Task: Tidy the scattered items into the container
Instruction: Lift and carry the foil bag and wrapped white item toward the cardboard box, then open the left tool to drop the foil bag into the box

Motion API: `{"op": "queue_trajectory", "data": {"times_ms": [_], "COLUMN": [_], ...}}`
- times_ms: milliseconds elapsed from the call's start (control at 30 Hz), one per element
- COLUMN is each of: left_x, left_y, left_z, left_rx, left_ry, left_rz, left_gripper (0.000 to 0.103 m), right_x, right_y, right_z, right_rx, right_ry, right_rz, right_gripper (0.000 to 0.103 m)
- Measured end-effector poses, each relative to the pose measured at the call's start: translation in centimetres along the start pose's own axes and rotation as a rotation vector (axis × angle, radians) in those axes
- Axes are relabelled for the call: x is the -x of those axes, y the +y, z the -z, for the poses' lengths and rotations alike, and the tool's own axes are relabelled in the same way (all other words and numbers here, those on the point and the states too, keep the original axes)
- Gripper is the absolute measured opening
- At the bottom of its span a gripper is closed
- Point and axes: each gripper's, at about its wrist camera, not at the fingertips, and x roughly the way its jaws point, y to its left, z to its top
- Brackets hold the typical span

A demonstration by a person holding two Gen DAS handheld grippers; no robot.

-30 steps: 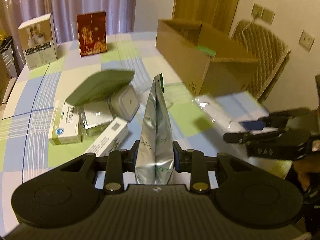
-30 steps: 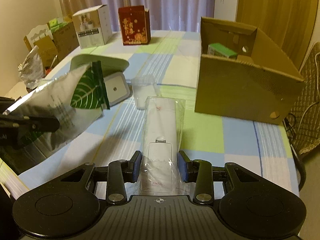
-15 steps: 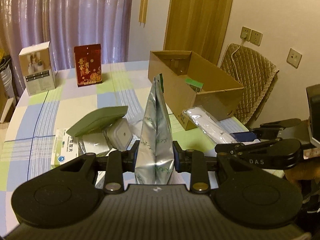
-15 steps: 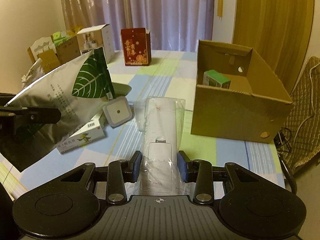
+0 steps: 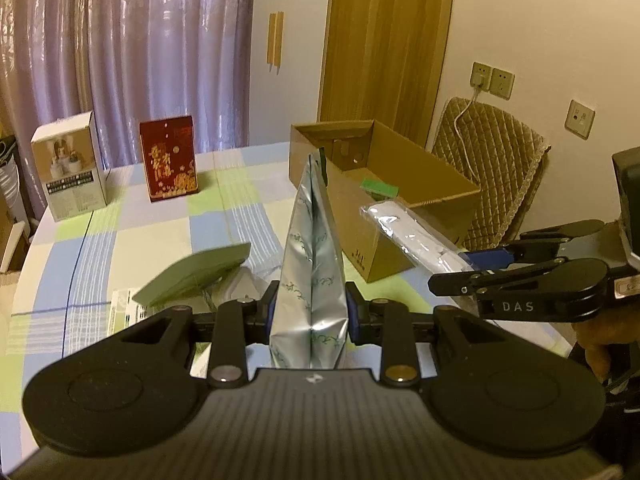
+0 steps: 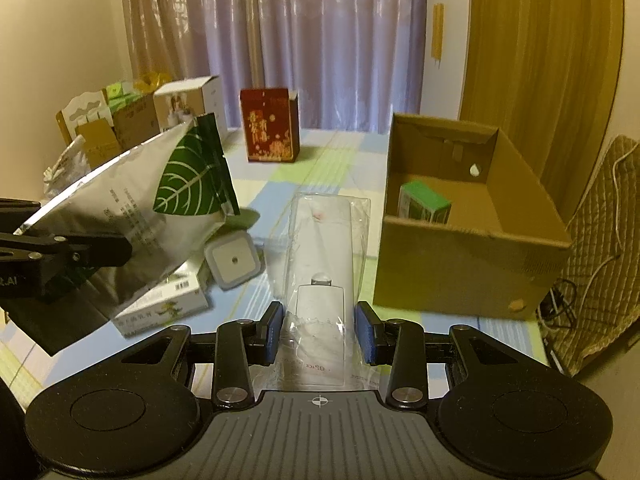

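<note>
My left gripper [image 5: 310, 314] is shut on a silver foil pouch [image 5: 313, 264] with a green leaf print, held upright above the table. The same pouch [image 6: 132, 216] shows at the left of the right wrist view. My right gripper [image 6: 320, 332] is shut on a white remote sealed in a clear plastic bag [image 6: 322, 264]; that bagged remote [image 5: 408, 232] also hangs in front of the box in the left wrist view. The open cardboard box [image 6: 472, 256] stands to the right with a small green box [image 6: 424, 202] inside.
On the checked tablecloth [image 6: 328, 168] lie a grey-green case [image 5: 192, 272], a white square plug light [image 6: 234, 260] and a medicine carton [image 6: 160, 312]. A red box [image 6: 270, 124] and a white product box [image 5: 70, 172] stand at the back. A padded chair [image 5: 488, 172] sits beyond the cardboard box.
Both grippers have risen with their loads; the table items now sit lower and farther in both views. The pouch and bagged remote stay gripped.
</note>
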Motion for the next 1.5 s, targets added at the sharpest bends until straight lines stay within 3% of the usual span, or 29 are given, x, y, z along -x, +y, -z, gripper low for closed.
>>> {"op": "queue_trajectory", "data": {"times_ms": [333, 667, 1000, 1500], "left_x": [-0.6, -5.1, -13.4, -23.3], "left_y": [-0.8, -2.9, -5.3, -7.4], "left_z": [-3.2, -9.1, -11.8, -13.9], "left_rx": [-0.031, -0.092, -0.124, -0.136], "left_ry": [-0.034, -0.056, -0.024, 0.012], "left_rz": [0.015, 0.089, 0.166, 0.207], "left_gripper": [0.027, 0.027, 0.027, 0.027], "right_x": [2.0, 0.5, -2.5, -5.5], "right_y": [-1.5, -7.4, -13.6, -17.4], "right_z": [-4.6, -8.0, -7.5, -7.0], "right_rx": [0.014, 0.001, -0.018, -0.055], "right_ry": [-0.090, -0.134, -0.102, -0.051], "right_rz": [0.041, 0.152, 0.229, 0.244], "right_gripper": [0.041, 0.041, 0.041, 0.041]}}
